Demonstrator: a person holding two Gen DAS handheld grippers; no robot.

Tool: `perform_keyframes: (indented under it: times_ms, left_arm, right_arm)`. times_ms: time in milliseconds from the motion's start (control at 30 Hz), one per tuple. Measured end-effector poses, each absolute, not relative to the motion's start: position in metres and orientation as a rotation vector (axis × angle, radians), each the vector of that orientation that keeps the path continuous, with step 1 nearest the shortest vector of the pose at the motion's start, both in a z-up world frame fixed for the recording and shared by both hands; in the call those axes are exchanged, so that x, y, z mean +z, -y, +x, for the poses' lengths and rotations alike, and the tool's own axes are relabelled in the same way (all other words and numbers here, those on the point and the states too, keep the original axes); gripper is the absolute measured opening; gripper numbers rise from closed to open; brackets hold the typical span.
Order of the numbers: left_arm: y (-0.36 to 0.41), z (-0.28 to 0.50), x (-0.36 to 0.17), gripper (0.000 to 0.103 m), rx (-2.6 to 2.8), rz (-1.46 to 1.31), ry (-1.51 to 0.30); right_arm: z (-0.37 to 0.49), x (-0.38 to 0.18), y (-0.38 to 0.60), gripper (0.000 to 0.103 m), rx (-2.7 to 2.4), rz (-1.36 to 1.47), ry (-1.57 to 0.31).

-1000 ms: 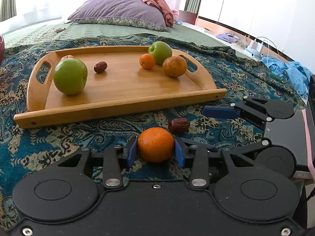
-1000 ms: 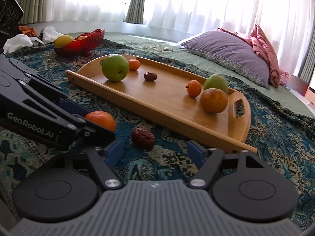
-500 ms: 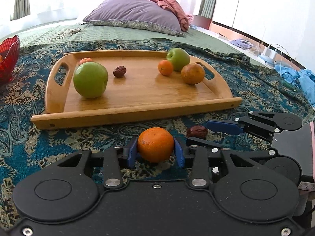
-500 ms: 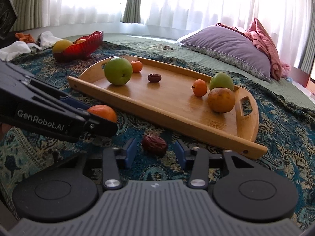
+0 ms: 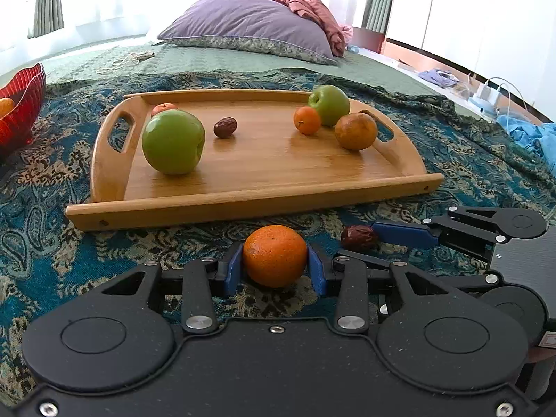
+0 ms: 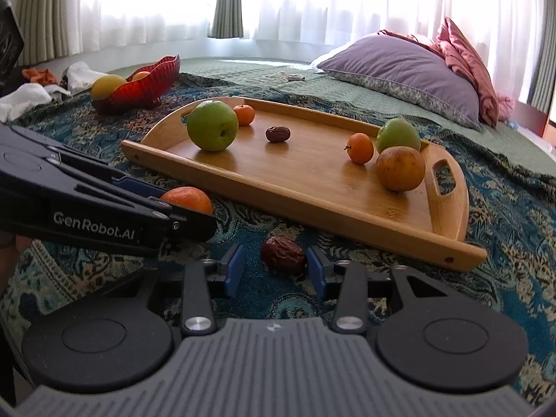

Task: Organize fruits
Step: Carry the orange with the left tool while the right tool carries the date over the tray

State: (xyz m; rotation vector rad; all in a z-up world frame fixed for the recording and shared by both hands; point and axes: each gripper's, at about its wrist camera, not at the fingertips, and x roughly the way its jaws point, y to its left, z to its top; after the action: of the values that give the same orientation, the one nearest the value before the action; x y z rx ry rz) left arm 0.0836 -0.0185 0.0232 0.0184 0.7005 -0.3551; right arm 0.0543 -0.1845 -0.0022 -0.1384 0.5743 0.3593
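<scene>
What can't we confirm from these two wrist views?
- Right gripper around the date: right wrist view shows a gap at the left pad; grip unconfirmed.
- Red bowl contents: rim hides most.
- Small orange fruit: left wrist view, behind the big green apple.

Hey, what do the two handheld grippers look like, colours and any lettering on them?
Left gripper: matte black linkage arms, silver pivot screws, blue finger pads, round black discs, white "GenRobot.AI" lettering on its side. Right gripper: same black arms and blue pads, but a ribbed grey body.

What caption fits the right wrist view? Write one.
Right gripper closing around a date beside the wooden tray.
</scene>
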Motion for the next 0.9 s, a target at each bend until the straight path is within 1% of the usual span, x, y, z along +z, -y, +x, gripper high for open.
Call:
perform_keyframes:
  times_ms: [167, 300, 400, 900]
  left_arm:
    - [0.018, 0.085, 0.022, 0.038, -0.351, 0.022, -0.699]
    - [0.019, 0.088, 0.022, 0.038, -0.347, 0.024, -0.695]
    - [0.019, 0.090, 0.022, 0.038, -0.344, 0.017, -0.693]
    - [0.025, 0.116, 0.046, 0.038, -0.331, 0.003, -0.619]
  right_arm:
    - [0.056, -0.002, 0.184, 0.046, 0.346, -0.105, -0.581]
    - [0.057, -0.002, 0.184, 0.037, 0.328, -0.095, -0.581]
    - [0.058, -0.001, 0.185, 0.034, 0.320, -0.078, -0.582]
    - [0.071, 0.022, 0.191, 0.034, 0.263, -0.062, -0.493]
